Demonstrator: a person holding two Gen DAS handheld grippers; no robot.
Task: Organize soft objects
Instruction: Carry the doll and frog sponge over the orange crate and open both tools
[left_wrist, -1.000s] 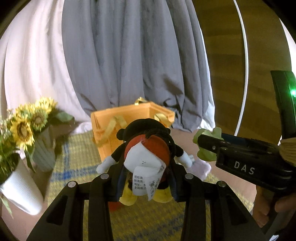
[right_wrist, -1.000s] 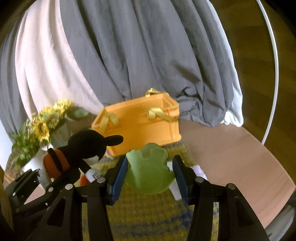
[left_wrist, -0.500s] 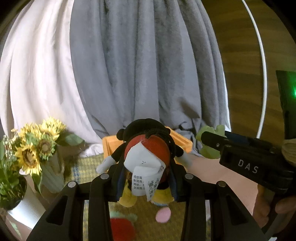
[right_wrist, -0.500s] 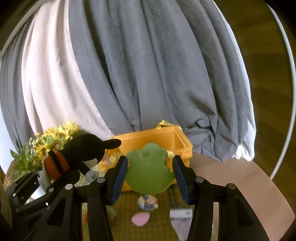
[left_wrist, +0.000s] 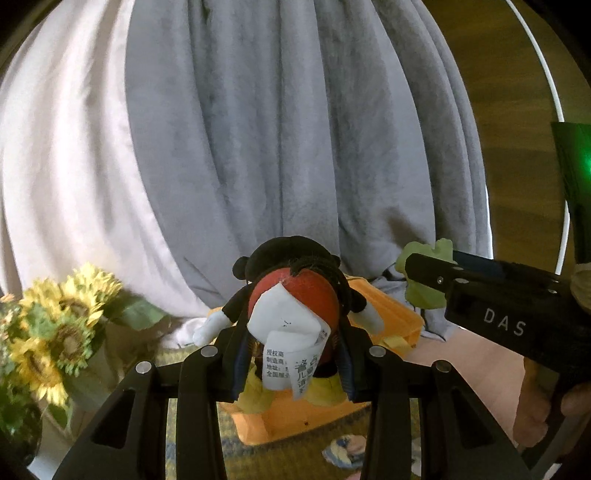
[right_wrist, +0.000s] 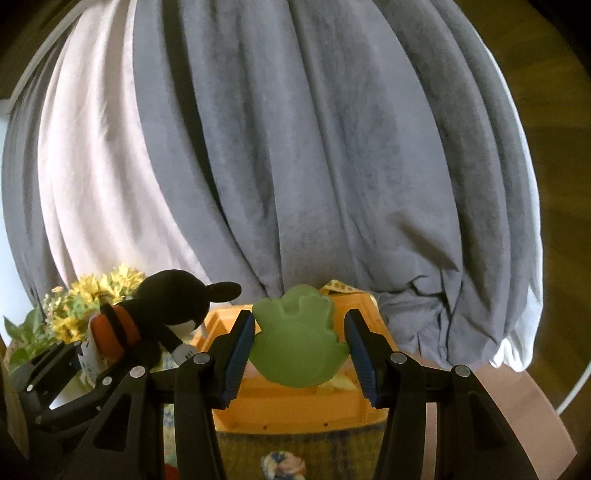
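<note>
My left gripper (left_wrist: 293, 354) is shut on a black and red plush mouse (left_wrist: 295, 295) with a white label, held above the near edge of an orange fabric basket (left_wrist: 391, 321). My right gripper (right_wrist: 299, 350) is shut on a green soft frog toy (right_wrist: 299, 347), held over the same orange basket (right_wrist: 295, 406). In the right wrist view the plush mouse (right_wrist: 166, 310) and left gripper (right_wrist: 103, 369) are at the left. In the left wrist view the right gripper (left_wrist: 428, 280) with the green toy (left_wrist: 424, 295) is at the right.
Sunflowers in a vase (left_wrist: 55, 332) stand at the left. A yellow checked mat (right_wrist: 295, 450) lies under the basket, with a small blue and yellow soft toy (right_wrist: 284, 463) on it. Grey and white curtains (right_wrist: 295, 147) hang behind. The round wooden table edge (right_wrist: 535, 406) is at the right.
Both grippers have moved forward and now hold their toys over the orange basket, which sits closer and lower in both views. Both grips are unchanged.
</note>
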